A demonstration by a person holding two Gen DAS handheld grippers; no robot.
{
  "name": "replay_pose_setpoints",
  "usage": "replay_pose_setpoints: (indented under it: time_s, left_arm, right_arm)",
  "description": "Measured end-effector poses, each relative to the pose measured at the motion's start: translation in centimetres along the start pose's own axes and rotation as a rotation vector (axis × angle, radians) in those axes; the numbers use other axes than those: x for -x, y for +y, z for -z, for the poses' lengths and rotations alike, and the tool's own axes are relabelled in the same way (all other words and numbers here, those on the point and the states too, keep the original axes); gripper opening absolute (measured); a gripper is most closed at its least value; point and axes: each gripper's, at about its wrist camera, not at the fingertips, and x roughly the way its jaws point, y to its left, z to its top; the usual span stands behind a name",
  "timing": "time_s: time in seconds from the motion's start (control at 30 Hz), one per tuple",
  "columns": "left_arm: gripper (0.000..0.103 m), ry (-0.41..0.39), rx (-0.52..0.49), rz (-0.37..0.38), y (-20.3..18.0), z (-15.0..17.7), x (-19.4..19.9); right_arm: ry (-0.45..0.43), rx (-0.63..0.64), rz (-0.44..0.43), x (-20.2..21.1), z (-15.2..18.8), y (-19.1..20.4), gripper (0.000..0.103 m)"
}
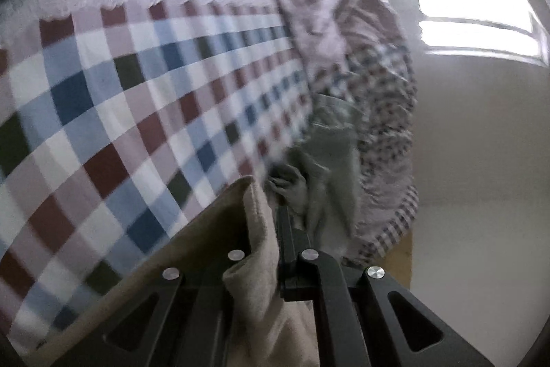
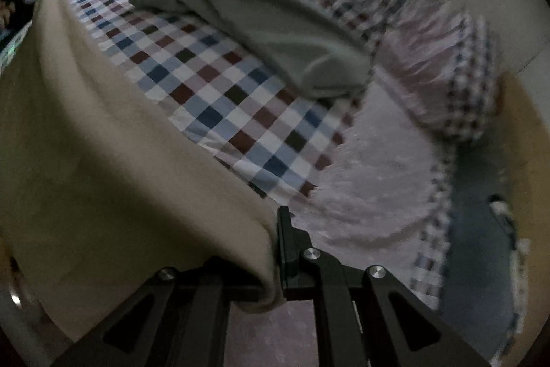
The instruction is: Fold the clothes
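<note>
The left gripper point(image 1: 275, 215) is clenched on a fold of the beige garment point(image 1: 254, 229). The cloth comes out between the two black fingers at the lower centre of the left wrist view and hangs down toward the bottom edge. Only the right finger point(image 1: 285, 229) is clearly seen; the other one is covered by the fabric.

The right gripper point(image 2: 275, 246) is also clenched on the beige garment point(image 2: 103, 167). In the right wrist view the cloth is pinched at the lower centre and spreads widely to the left half of the frame, above the bed.

Beyond both grippers lies the checked bedsheet point(image 1: 137, 98), with squares of white, blue, dark red and dark green; in the right wrist view it point(image 2: 223, 98) fills the middle. A plain pink lace part point(image 2: 371, 181) of the bedding is at the lower right of the centre there.

A grey garment point(image 2: 261, 33) lies crumpled on the sheet in the upper centre of the right wrist view; in the left wrist view it point(image 1: 330, 167) is just above the fingertips. Behind it a checked quilt point(image 2: 429, 40) is bunched, at the upper right. A bright window point(image 1: 474, 16) is at the upper right of the left wrist view. Both pictures are somewhat blurred.
</note>
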Motion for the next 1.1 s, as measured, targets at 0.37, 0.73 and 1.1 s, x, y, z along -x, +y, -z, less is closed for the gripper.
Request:
replay_pose_setpoints:
  time_s: [0.37,0.73,1.1]
  left_arm:
    - [0.025,-0.160,-0.056,0.134,2.1,-1.7,0.9]
    - [0.065,-0.152,-0.446,-0.071,-1.4,-3.1,3.6]
    - [0.051,0.049,-0.928,-0.266,-3.7,1.9,-1.2]
  right_arm:
    - [-0.061,-0.604,0.121,-4.4,2.3,-11.6,0.028]
    - [-0.161,-0.588,-0.362,-5.2,6.1,-8.0,0.053]
    - [-0.224,-0.691,-0.511,-6.8,7.7,-8.8,0.054]
